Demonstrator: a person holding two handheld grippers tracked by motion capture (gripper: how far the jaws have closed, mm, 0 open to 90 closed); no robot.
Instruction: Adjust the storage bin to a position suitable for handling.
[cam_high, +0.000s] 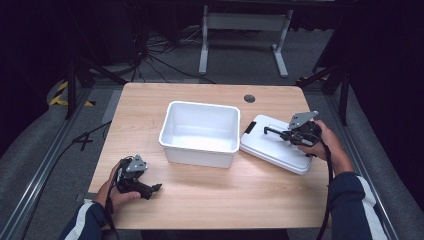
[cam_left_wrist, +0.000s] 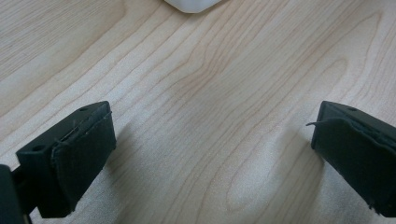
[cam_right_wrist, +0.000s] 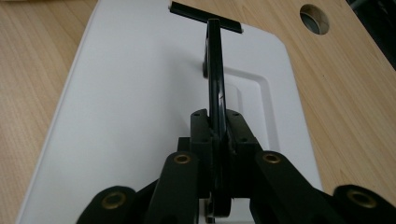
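Dark navy sleeves with white stripes (cam_high: 84, 223) at 7 and 5 o'clock. 2 black two-jaw grippers (cam_high: 156, 188), grey three-cornered top plates, trailing black cables; brass-coloured screws (cam_right_wrist: 181, 159) on linkage arms.

A wooden table (cam_high: 210, 190) bears a white bin (cam_high: 200, 131) and lid (cam_high: 272, 145).

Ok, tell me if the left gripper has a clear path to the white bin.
Probably yes: the left gripper sits open on bare table, and nothing lies between it and the white bin.
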